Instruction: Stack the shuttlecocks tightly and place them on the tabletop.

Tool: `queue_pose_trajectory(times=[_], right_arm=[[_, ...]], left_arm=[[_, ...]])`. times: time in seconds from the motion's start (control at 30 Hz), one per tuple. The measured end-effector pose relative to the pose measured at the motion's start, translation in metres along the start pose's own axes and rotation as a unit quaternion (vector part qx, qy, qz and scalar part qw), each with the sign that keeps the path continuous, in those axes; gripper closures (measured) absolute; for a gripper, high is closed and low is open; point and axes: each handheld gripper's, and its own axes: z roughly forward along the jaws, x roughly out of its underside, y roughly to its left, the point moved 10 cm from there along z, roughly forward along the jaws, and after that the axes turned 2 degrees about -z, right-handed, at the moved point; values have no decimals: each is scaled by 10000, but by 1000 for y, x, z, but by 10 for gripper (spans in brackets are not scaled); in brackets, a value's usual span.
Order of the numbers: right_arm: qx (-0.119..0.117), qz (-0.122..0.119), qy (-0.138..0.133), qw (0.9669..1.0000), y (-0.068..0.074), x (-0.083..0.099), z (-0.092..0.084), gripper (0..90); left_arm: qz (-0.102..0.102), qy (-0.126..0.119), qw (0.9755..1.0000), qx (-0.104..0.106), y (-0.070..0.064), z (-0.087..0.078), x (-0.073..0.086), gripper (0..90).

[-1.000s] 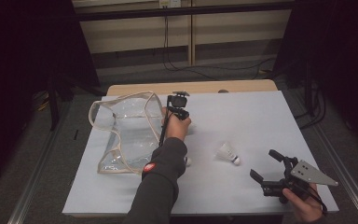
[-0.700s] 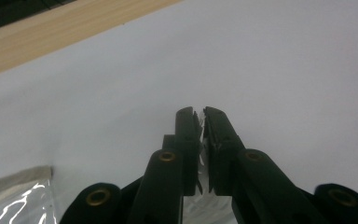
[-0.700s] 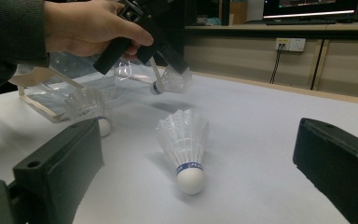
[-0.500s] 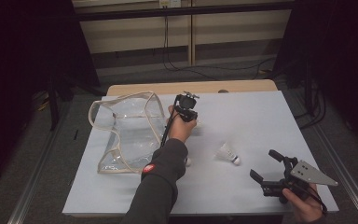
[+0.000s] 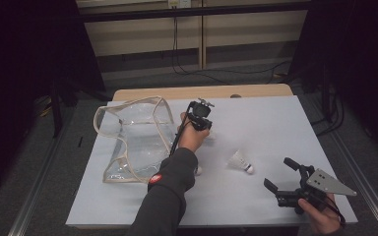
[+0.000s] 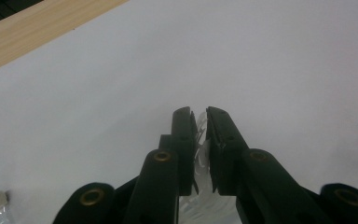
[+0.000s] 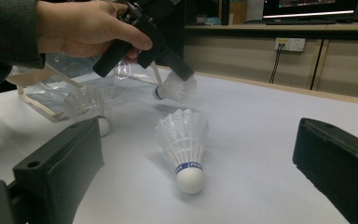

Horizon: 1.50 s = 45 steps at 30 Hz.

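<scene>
I see a white feathered shuttlecock (image 7: 175,87) pinched by its skirt, lifted just above the white table, upper centre of the right gripper view; feathers also show at lower centre of the left gripper view.

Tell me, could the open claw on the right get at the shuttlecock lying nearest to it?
Probably yes. The right claw is open, and only bare white table lies between it and the shuttlecock; the left claw is busy farther off.

Bright, evenly lit table (image 5: 275,123), dark surroundings, soft shadows, slight close-up blur.
</scene>
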Motion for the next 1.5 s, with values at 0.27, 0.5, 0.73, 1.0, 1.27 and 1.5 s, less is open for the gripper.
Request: queue_pose_trajectory(times=[0.27, 0.5, 0.73, 1.0, 1.27, 1.5], right_arm=[[9, -27, 23, 10000, 0, 0, 0, 10], [52, -96, 32, 9999, -2, 0, 0, 10], [58, -99, 56, 9999, -2, 1, 0, 11], [39, -115, 47, 9999, -1, 1, 0, 11], [37, -94, 41, 9999, -1, 1, 0, 11], [40, -94, 35, 9999, -1, 0, 0, 10]], left_arm=[[3, 94, 9999, 35, -2, 1, 3, 811], [-55, 192, 9998, 17, 1, 1, 6, 804], [-98, 232, 9997, 34, 0, 2, 7, 797], [-271, 205, 9994, -74, 3, 1, 6, 763], [-322, 186, 9993, -78, 2, 2, 6, 692], [-350, 217, 9991, -72, 0, 2, 6, 672]])
